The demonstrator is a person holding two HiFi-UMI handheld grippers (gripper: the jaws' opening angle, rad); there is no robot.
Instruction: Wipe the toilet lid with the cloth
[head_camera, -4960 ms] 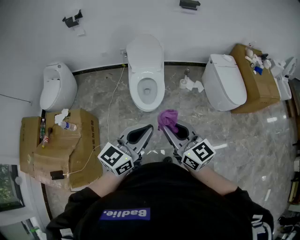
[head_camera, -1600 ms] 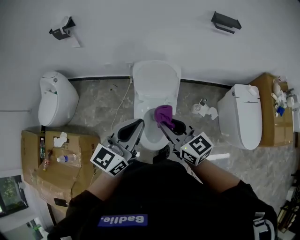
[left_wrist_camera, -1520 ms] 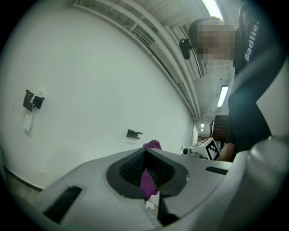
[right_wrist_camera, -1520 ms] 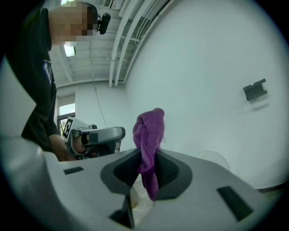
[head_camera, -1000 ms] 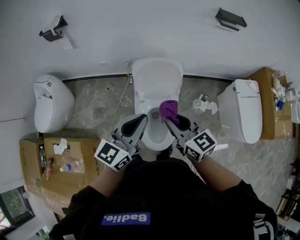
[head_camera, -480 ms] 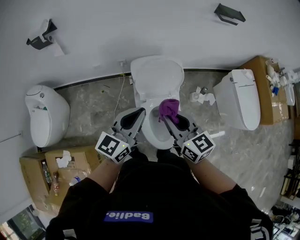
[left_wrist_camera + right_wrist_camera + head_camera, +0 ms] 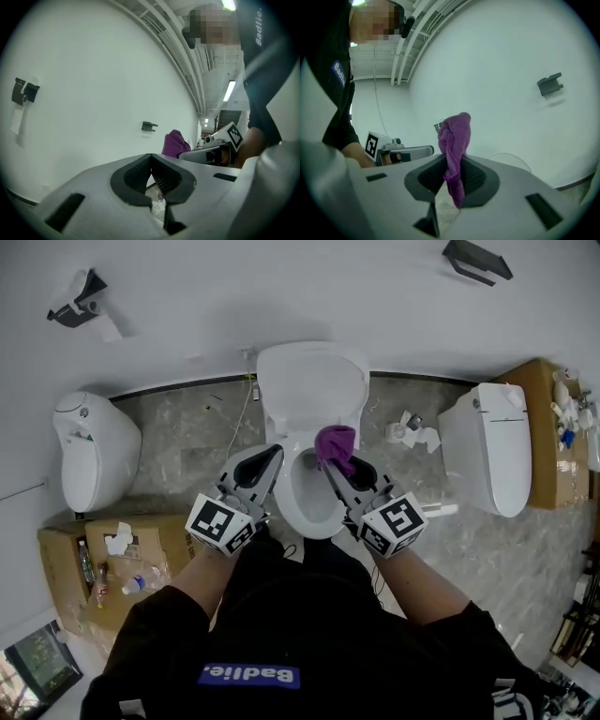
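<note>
Marble floor and a white wall frame the middle toilet [image 7: 284, 507], its lid [image 7: 314, 381] raised against the wall and the bowl open at the centre of the head view. Your right claw [image 7: 332, 463] is pinching the purple cloth [image 7: 336, 442]. In the right gripper view the cloth [image 7: 457, 136] is clamped between the dark pads [image 7: 474, 177] of that claw [image 7: 454, 165], bunched up above the tips with a tail hanging below. Seen from above, the bunch sits over the back of the bowl, right at the lid's lower edge; whether it touches the lid I cannot tell. Your left claw [image 7: 272, 454] is just left of the cloth, over the bowl's left rim. In its own view, that claw [image 7: 151, 159] is pressed together on nothing, with the cloth [image 7: 176, 143] past its tips to the right.
</note>
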